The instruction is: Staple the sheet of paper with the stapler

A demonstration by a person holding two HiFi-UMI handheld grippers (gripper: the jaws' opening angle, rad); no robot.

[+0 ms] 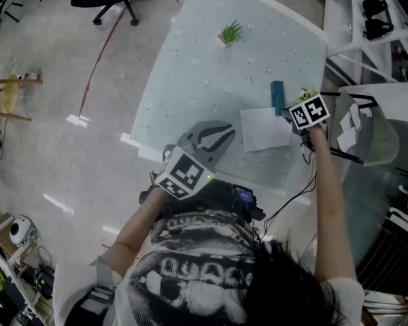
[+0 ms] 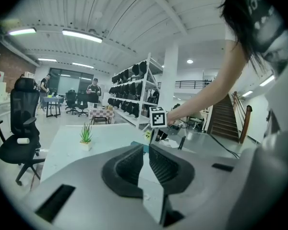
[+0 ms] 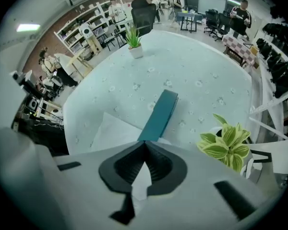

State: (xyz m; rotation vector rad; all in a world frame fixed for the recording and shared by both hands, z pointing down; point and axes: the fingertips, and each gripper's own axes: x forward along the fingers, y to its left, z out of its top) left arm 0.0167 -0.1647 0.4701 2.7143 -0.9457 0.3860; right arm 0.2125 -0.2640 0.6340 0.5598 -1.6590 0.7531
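Now the right gripper (image 3: 144,143), jaws closed and empty, points down at the near end of the stapler (image 3: 159,113), which lies over the paper's (image 3: 113,133) edge. The left gripper (image 2: 145,147), jaws a slit apart, holds nothing. The pressing step seems at hand: next, push down firmly.

The head view looks steeply down from above the person onto the table (image 1: 211,80). The left gripper view faces almost level across it. The right gripper view hangs close above, facing down. All three share the potted plant (image 1: 229,32).

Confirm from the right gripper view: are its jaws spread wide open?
No: the right gripper has its jaws meeting at their tips, just short of the teal stapler.
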